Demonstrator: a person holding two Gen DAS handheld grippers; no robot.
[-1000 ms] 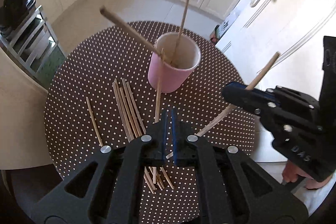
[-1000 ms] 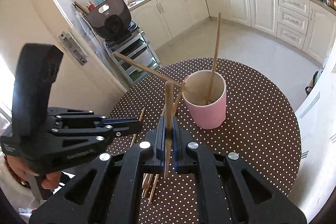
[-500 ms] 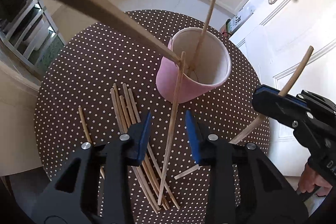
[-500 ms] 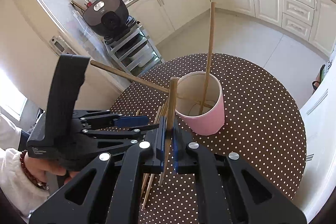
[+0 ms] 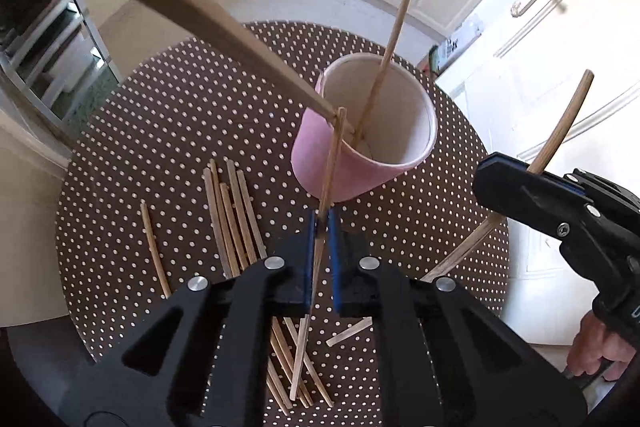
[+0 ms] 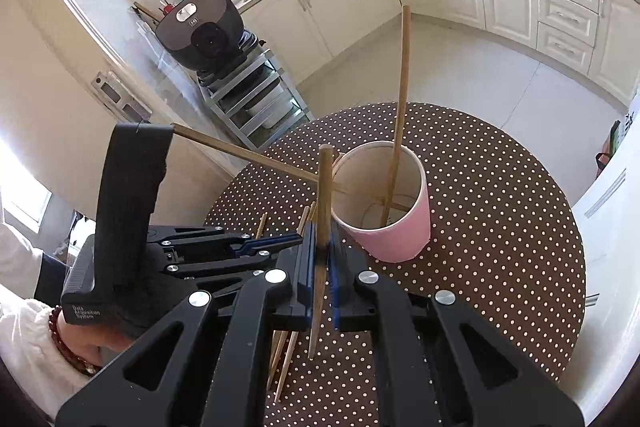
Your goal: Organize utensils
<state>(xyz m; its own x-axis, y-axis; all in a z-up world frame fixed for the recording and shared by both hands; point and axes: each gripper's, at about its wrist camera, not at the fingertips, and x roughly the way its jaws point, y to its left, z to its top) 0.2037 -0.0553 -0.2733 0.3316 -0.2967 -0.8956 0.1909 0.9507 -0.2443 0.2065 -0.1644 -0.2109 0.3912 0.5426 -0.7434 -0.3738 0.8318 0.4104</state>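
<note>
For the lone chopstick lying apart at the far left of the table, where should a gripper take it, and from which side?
Grip the lone chopstick near its middle, coming straight down from above with the fingers across its width. It lies flat on the polka-dot table, apart from the bundle of chopsticks, so both long sides are clear. It is thin, so expect the pads to scrape the cloth.

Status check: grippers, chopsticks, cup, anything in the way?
Left gripper shut on a chopstick; right gripper shut on another chopstick. Two chopsticks in pink cup, more loose chopsticks on table. Nothing blocking cup.
</note>
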